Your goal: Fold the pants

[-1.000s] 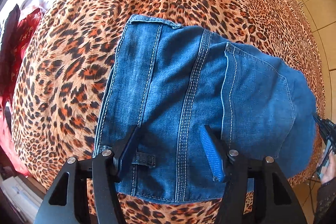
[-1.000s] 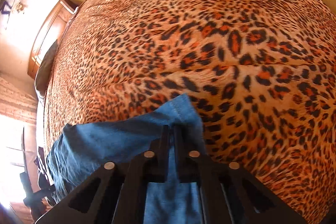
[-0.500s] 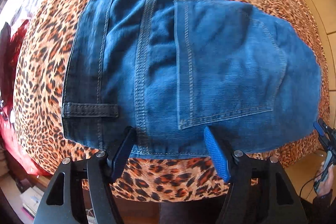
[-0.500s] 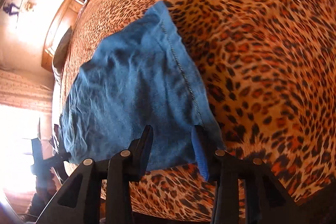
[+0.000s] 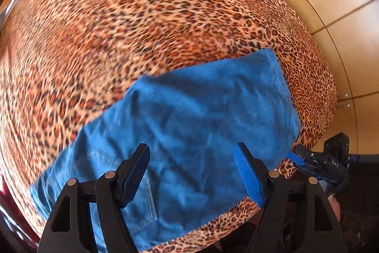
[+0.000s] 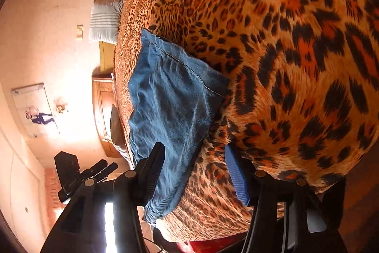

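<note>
The folded blue jeans (image 5: 189,134) lie flat near the front edge of the leopard-print bedspread (image 5: 142,27). They also show in the right wrist view (image 6: 170,106). My left gripper (image 5: 191,172) is open and empty, hovering above the jeans' near part. My right gripper (image 6: 194,172) is open and empty, off the bed's near edge beside the jeans' corner. It also shows in the left wrist view (image 5: 315,163), at the jeans' right end. In the right wrist view the left gripper (image 6: 104,168) appears at lower left.
The bedspread (image 6: 284,39) covers the whole bed. A striped pillow (image 6: 104,18) lies at the far end by a wooden nightstand (image 6: 101,110). Wooden wardrobe doors (image 5: 343,16) stand beyond the bed's right side. A red cloth (image 6: 208,246) shows below the bed edge.
My right gripper opened and let go of the jeans, then both grippers pulled back from the folded jeans toward the bed's near edge. The left view swung round.
</note>
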Tool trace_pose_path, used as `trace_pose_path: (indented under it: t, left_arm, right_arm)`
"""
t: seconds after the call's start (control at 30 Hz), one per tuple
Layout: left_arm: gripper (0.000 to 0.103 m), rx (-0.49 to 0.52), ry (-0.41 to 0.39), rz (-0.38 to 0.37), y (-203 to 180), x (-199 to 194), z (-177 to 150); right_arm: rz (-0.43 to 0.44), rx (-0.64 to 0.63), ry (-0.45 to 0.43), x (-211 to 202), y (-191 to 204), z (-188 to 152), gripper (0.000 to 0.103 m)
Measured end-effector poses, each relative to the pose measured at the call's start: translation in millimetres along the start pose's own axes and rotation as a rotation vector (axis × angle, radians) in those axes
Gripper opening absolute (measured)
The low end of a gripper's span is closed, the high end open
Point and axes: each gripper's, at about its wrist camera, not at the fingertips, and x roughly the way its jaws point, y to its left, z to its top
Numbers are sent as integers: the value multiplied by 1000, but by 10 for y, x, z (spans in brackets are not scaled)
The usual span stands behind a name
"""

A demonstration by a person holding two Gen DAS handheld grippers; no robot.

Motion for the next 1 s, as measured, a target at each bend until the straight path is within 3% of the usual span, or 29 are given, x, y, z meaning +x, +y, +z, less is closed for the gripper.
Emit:
trace_pose_path:
  t: [0.1,0.23,0.37,0.43,0.53,0.77,0.87,0.93,1.0]
  left_arm:
    - [75,120,87,20,-357,264,549]
    - [75,267,176,56,-748,606,1239]
    - [76,389,262,27,-1041,975,1697]
    - [76,425,339,-35,-1122,1200,1849]
    - [76,470,448,-108,-1173,1497,1950]
    - [77,609,605,-150,-1286,2036,1937]
    - [90,719,595,-132,-1457,2083,1804]
    - [90,763,582,-134,-1548,2085,1758]
    - [86,733,594,-191,-1576,2044,1762]
  right_arm:
    - [63,81,-46,118,-41,-22,55]
    - [104,84,-78,279,57,-8,57]
    - [143,87,-121,313,-3,-108,54]
    - [165,94,-144,263,-38,-134,54]
    - [163,99,-165,255,-52,-146,54]
    - [163,79,-200,212,-32,-191,54]
    - [179,87,-217,139,-75,-252,54]
    - [205,101,-237,126,-100,-264,54]
    - [210,115,-256,108,-127,-280,52]
